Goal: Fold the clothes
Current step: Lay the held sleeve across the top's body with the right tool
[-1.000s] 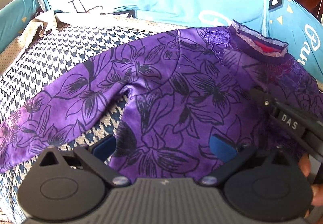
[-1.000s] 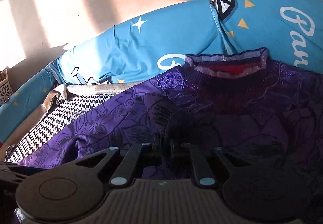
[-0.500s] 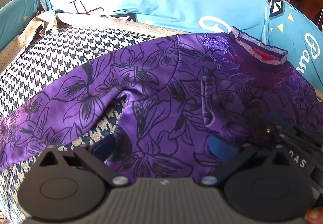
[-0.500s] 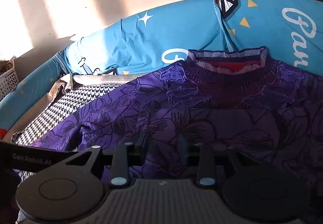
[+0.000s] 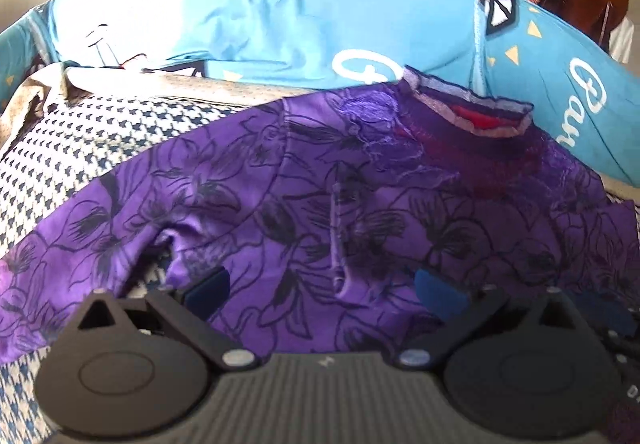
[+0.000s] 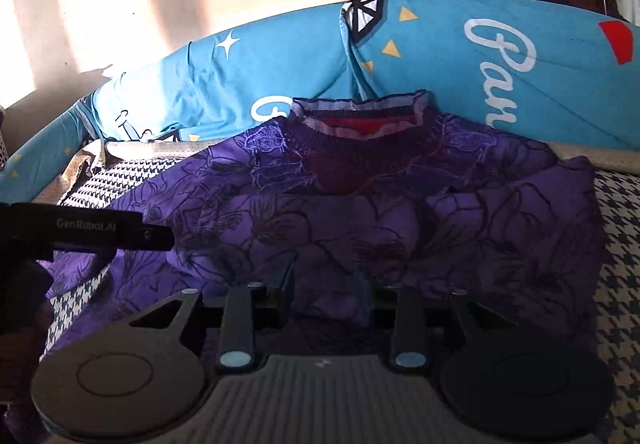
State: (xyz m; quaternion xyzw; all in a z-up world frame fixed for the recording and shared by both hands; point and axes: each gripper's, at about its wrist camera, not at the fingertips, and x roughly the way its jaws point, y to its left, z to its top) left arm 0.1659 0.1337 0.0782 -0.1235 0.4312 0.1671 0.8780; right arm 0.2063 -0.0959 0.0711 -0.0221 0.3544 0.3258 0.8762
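- Two blue pads of your left gripper stand wide apart over the purple top, holding nothing; the top lies flat on the checked cover
- Your right gripper has a small gap, nothing pinched, above the top, by the blue pillow

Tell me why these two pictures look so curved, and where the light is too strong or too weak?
Left wrist view: the fisheye lens bows the blue quilt; sun burns its top left corner white; the purple floral top is slightly blurred. Right wrist view: the same curving; sun patches glare on the wall, while the top lies in dim shadow.
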